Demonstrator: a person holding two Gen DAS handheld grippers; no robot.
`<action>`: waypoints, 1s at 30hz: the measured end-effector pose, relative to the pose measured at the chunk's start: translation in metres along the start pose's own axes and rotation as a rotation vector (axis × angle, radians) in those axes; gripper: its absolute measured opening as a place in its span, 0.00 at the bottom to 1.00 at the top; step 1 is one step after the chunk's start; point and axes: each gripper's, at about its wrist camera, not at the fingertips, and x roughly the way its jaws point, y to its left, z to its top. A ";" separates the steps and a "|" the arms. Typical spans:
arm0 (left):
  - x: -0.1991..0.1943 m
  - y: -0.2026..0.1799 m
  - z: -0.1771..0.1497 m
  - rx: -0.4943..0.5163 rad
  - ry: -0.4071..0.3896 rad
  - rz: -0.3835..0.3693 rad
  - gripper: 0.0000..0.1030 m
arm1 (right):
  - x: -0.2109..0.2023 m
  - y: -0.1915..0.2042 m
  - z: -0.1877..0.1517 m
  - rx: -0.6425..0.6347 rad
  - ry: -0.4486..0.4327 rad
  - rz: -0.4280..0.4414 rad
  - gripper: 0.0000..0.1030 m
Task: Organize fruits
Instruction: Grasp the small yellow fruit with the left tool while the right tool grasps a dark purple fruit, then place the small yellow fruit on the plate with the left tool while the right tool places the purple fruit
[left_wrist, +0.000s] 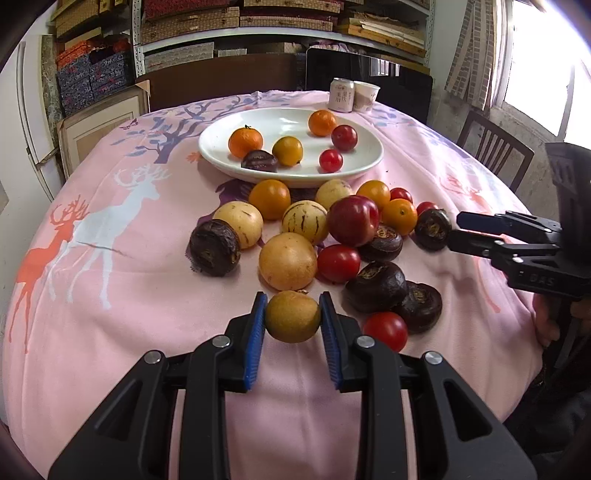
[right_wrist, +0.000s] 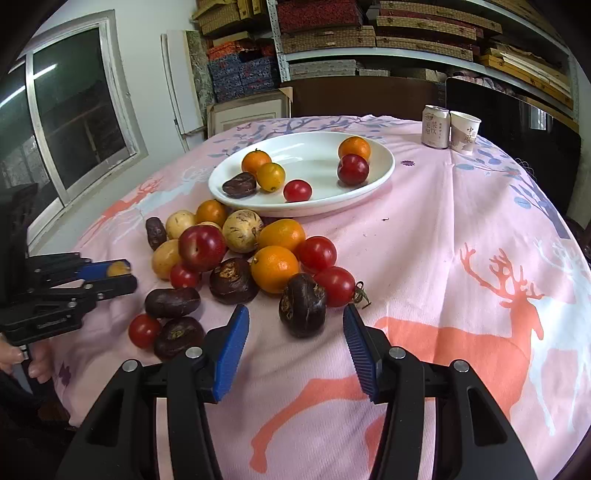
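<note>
My left gripper (left_wrist: 292, 314) is shut on a yellow-brown round fruit (left_wrist: 292, 316) at the near edge of the fruit pile; it also shows in the right wrist view (right_wrist: 117, 268). A white plate (left_wrist: 221, 155) behind the pile holds oranges, a plum, a tomato and a dark water chestnut. The pile (left_wrist: 317, 236) holds oranges, tomatoes, pale melons and dark chestnuts. My right gripper (right_wrist: 295, 325) is open, its fingers either side of a dark chestnut (right_wrist: 303, 304) at the pile's right end; in the left wrist view it shows at the right (left_wrist: 452, 230).
A drink can (right_wrist: 435, 126) and a paper cup (right_wrist: 464, 132) stand at the table's far side. The pink deer-print cloth (right_wrist: 461, 258) covers the round table. Chairs and shelves of boxes stand behind.
</note>
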 end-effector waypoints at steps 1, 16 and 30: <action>-0.001 0.001 0.000 -0.001 -0.001 0.000 0.27 | 0.003 0.002 0.001 0.000 0.010 -0.005 0.52; -0.002 0.005 -0.003 -0.021 -0.006 -0.010 0.27 | 0.009 -0.007 0.004 0.088 0.007 0.044 0.27; -0.017 0.023 0.062 -0.036 -0.107 0.001 0.27 | -0.045 -0.047 0.049 0.175 -0.180 0.046 0.27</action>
